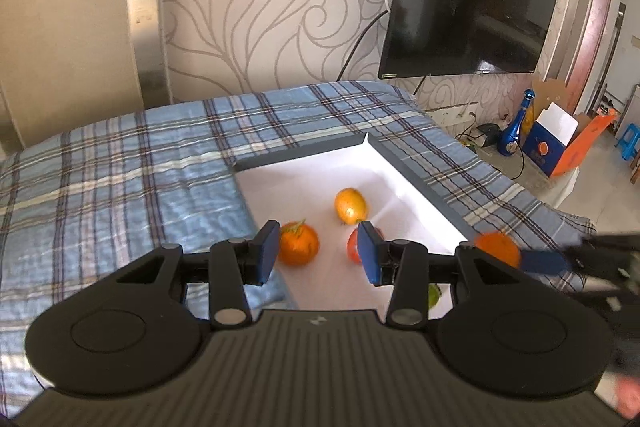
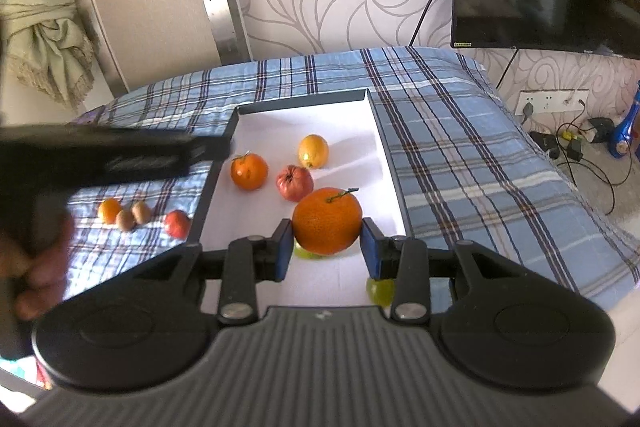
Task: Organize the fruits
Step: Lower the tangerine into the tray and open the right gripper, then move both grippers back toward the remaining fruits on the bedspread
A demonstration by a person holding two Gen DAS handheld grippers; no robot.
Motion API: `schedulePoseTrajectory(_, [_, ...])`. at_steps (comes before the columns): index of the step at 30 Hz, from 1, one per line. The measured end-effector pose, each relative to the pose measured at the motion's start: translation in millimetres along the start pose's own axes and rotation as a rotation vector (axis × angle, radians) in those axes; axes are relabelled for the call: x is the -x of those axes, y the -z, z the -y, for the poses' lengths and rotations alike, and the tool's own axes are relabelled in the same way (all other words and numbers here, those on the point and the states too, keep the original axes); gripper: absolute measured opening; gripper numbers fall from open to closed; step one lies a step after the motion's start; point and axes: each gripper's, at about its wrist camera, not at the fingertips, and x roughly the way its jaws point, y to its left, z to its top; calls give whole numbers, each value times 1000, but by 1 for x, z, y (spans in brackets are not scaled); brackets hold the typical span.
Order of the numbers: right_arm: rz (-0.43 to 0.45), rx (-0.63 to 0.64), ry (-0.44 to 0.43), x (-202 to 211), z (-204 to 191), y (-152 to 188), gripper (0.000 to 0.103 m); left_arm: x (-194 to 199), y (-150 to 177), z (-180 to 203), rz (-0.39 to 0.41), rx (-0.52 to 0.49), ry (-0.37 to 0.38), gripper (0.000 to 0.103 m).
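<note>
Right gripper (image 2: 326, 247) fingers clamped on large orange (image 2: 327, 221).

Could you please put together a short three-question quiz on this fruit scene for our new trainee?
1. True or false: the right gripper holds the large orange above the white tray.
2. Multiple choice: which lies farthest back in the tray? A) the yellow fruit B) the red fruit C) the small orange
3. Fill in: the four fruits still outside the tray, among them two brown fruits, lie on the ____ cloth.

Key: 1 true; the orange sits between the pads, the tray floor beneath. 2 A. 3 plaid. The left gripper is open and holds nothing.
</note>
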Motion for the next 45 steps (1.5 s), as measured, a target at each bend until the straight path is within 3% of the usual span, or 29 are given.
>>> schedulePoseTrajectory(15, [-76, 57, 39, -73, 16, -17, 39, 44, 25, -31, -2, 104, -132, 48])
schedulePoseTrajectory(27, [-87, 138, 34, -97, 9, -21, 40, 65, 41, -57, 4, 192, -219, 48])
schedulePoseTrajectory(34, [-105, 165, 37, -110, 5, -23, 38, 65, 44, -61, -3, 198, -223, 48])
schedulePoseTrajectory(45, [-108, 198, 124, -117, 7, -30, 39, 63, 43, -66, -6, 192, -211, 48])
